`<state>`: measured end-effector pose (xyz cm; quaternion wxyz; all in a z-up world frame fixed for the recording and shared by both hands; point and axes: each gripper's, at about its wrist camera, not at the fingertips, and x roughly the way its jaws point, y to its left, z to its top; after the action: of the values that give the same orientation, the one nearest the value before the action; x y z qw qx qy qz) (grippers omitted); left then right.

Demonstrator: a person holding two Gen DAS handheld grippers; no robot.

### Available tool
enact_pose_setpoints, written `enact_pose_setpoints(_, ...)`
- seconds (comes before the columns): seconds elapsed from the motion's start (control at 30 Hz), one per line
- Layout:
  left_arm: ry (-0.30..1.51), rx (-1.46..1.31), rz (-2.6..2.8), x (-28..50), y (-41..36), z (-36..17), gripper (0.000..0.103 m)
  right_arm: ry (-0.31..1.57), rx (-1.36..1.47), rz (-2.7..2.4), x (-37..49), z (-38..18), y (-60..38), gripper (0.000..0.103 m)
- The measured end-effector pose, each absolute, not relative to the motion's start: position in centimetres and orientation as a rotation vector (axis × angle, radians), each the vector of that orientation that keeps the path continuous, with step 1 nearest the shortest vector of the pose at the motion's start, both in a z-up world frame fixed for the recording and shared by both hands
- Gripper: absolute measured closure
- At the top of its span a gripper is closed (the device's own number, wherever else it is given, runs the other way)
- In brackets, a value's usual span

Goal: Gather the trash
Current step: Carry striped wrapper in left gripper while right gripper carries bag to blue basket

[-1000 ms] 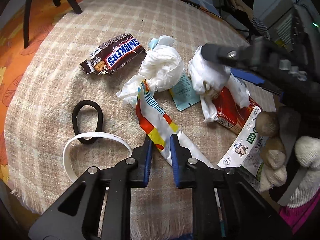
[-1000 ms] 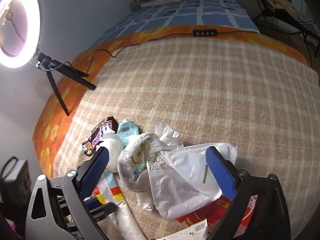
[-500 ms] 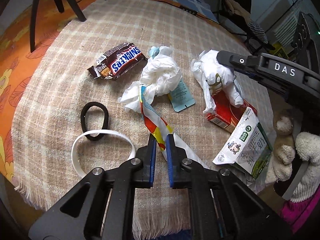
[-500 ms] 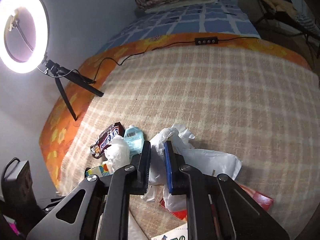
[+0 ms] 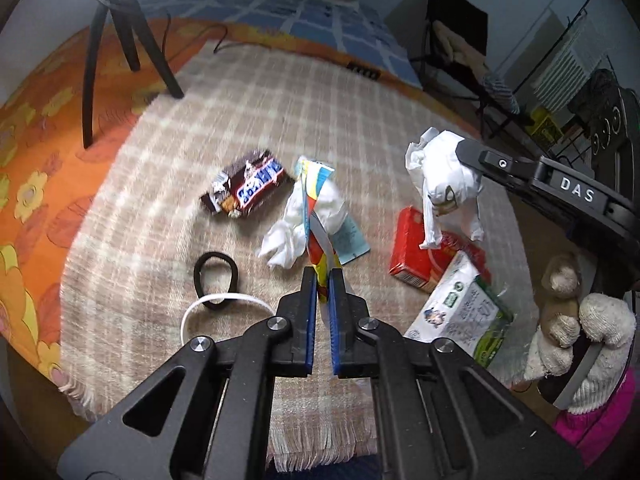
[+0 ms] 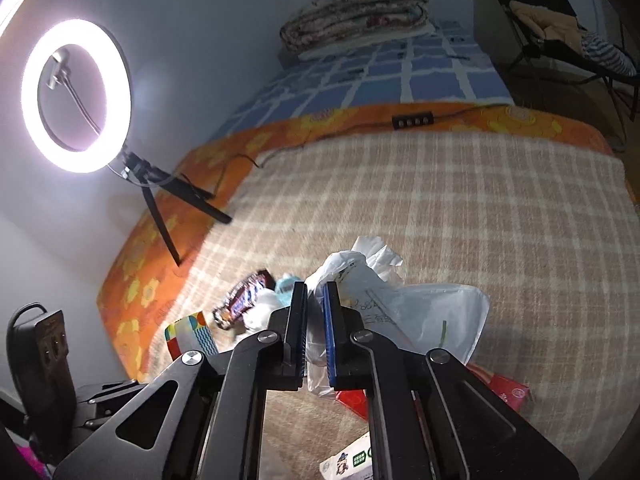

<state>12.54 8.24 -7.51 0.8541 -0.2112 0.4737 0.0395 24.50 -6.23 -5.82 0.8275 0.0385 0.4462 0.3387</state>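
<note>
Your left gripper point(image 5: 323, 280) had its fingers clamped on the striped wrapper point(image 5: 314, 196), which hung up off the blanket point(image 5: 160, 216) with a crumpled tissue point(image 5: 298, 224) clinging beside it. Your right gripper point(image 6: 315, 296) had its fingers pinched on the white bag point(image 6: 404, 312), lifted clear above the red box point(image 5: 416, 248); its fingers had just been closing, with the bag between them.

On the checked blanket covering the bed, the candy bar point(image 5: 250, 188) lay toward the middle, near the blanket's left edge. The black hair tie point(image 5: 216, 276) lay nearer the front edge, overlapping a white band point(image 5: 224, 302). A teal packet point(image 5: 350, 238) lay under the tissue. The red box sat by the right edge, and the milk carton point(image 5: 464, 316) leaned on its near side at the front right corner. Your gloved hand point(image 5: 580, 328) showed at the right.

A ring light point(image 6: 76, 96) on its tripod stood off the blanket's far left corner.
</note>
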Motion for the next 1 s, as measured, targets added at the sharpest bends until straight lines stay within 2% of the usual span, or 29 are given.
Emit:
enact_pose_setpoints(0.3,0.896,-0.439,0.056,10.6,7.7,-2.9,0.100,0.851,0.064,0.783,19.7,-0.8,-7.5,0.097)
enact_pose_setpoints(0.6,0.834,-0.441,0.006,6.4,7.7,-0.2,0.100,0.812,0.023,0.842,12.6,1.2,-9.8,0.097)
enact_pose_setpoints(1.0,0.893,-0.484,-0.077,-0.5,6.0,-2.7,0.100,0.835,-0.093,0.866,2.9,-1.3,-11.4,0.097)
